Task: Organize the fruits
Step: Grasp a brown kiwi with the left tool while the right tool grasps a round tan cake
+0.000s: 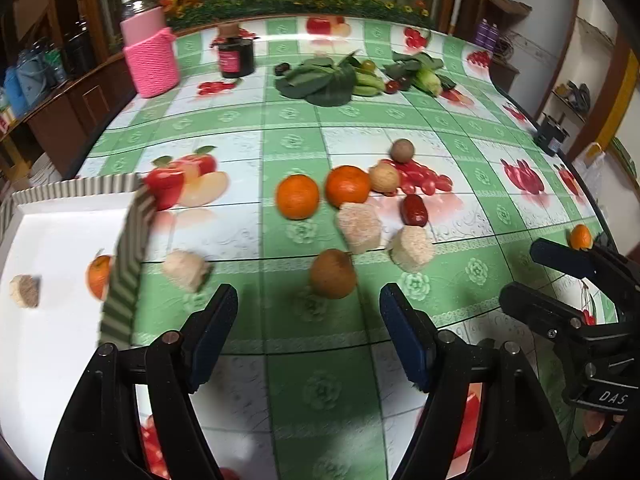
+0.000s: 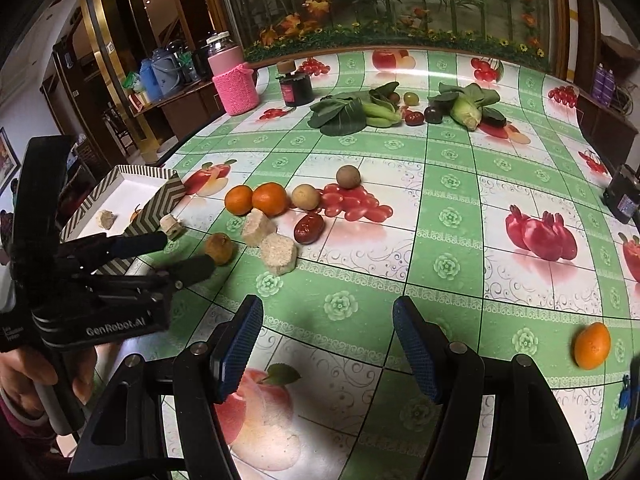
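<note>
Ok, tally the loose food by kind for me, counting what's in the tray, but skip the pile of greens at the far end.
Oranges: 4
Pale chunks: 4
Brown round fruits: 3
Red date: 1
Total: 12

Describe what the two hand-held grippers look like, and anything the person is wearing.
Both are black plastic. The left hand-held gripper and right hand-held gripper each have two flat fingers faced with textured blue pads and silver pivot pins. White lettering reads "GenRobot.AI" on the left body and "DAS" on the right's. A dark red sleeve shows at the wrist.
</note>
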`<state>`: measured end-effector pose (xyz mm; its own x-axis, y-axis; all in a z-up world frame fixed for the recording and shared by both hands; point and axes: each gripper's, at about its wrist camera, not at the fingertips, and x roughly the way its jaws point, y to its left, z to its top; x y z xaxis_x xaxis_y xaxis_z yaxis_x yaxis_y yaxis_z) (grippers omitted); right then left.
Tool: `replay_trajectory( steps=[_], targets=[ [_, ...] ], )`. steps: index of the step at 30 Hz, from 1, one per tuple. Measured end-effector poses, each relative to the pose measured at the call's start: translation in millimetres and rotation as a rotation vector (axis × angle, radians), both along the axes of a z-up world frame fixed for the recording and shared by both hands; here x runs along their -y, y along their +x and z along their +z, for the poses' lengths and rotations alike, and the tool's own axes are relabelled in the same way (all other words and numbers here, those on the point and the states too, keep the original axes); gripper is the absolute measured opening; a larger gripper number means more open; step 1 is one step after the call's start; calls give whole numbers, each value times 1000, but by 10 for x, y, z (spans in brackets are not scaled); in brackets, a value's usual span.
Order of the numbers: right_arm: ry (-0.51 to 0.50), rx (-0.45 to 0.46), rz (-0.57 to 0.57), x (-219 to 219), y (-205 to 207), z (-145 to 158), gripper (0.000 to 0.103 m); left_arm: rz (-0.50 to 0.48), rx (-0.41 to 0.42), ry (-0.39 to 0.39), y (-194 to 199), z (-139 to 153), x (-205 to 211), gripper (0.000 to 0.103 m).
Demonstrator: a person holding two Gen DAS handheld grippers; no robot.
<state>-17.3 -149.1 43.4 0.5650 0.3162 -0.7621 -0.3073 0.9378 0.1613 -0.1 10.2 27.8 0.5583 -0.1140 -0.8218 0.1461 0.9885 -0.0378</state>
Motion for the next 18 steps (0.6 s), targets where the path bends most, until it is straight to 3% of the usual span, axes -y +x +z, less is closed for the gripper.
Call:
replay_trajectory(
  steps=[2, 4, 6, 8, 18],
  targets=[
    [1, -3, 1, -5, 23, -13, 69, -14, 0, 4, 37, -28, 41, 73],
    [5, -7, 2, -10, 46, -25, 69, -24, -2, 1, 72, -48, 53, 64],
    [10, -9, 4, -21, 67, -33, 69, -27, -21, -4, 119, -94, 55, 32],
    [12, -13, 11, -53, 98, -45, 69, -24, -11, 7, 119, -99, 50, 24],
    [-15, -30, 82, -420, 334, -154, 67, -8, -6, -31, 22, 5, -123, 24]
  ],
)
